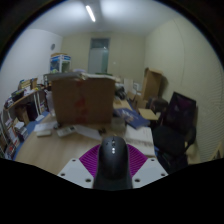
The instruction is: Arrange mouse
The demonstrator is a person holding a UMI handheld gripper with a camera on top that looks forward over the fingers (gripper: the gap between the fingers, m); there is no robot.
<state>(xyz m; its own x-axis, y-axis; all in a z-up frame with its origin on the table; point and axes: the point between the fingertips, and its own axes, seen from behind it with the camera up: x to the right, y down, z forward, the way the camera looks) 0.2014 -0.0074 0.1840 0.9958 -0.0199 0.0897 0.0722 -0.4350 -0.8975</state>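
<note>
A dark grey computer mouse with a scroll wheel sits between my two fingers, its nose pointing away from me. My gripper has its purple pads pressed against both sides of the mouse, so it is shut on the mouse. The mouse is held up above the wooden table, whose top spreads out beyond the fingers. The lower ends of the fingers are hidden under the mouse body.
A large cardboard box stands on the table beyond the mouse, with papers before it. A black chair is at the right. Cluttered shelves are at the left. A door is in the far wall.
</note>
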